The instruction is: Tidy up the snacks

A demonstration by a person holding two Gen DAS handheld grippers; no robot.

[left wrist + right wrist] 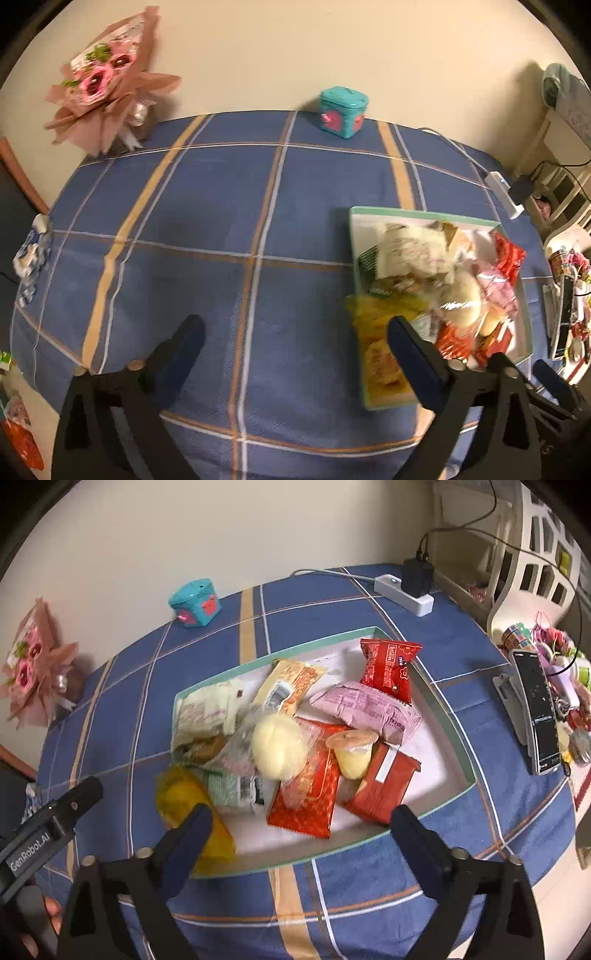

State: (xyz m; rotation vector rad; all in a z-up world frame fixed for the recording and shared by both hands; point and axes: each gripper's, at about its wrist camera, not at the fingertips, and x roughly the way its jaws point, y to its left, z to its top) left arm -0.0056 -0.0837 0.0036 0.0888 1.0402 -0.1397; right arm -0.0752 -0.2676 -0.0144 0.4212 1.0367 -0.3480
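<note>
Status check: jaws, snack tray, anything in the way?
Left gripper and right gripper open, empty. Snacks piled in tray, yellow packet overhanging its edge. Nothing blocking.

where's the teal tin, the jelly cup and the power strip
teal tin (195, 603), right wrist view, its front face
jelly cup (352, 755), right wrist view, its yellow side
power strip (402, 590), right wrist view, its white top

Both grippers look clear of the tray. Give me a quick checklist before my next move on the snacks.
1. Left gripper open, nothing held: ok.
2. Right gripper open, nothing held: ok.
3. Snacks inside the tray: not ok, the yellow packet overhangs the near-left rim.
4. Pudding cup upright: not ok, it lies tilted on a red packet.
5. More snacks left outside the tray: cannot tell.
</note>
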